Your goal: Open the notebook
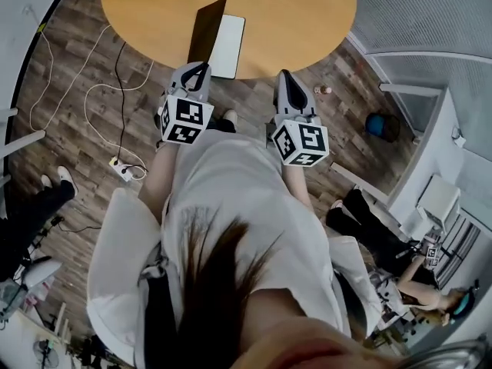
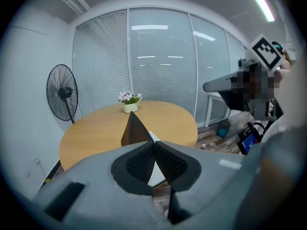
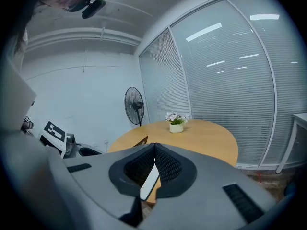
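Head camera overhead; both gripper views face table (image 2: 96,133).

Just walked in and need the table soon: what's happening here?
A person stands at the round table with a gripper in each hand. The notebook near its edge is already open, its dark cover standing up beside a white page. The left gripper and right gripper are both shut and empty, short of the notebook.

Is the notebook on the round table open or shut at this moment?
Open. On the notebook the dark cover stands raised over a bare white page; the left gripper view shows the same.
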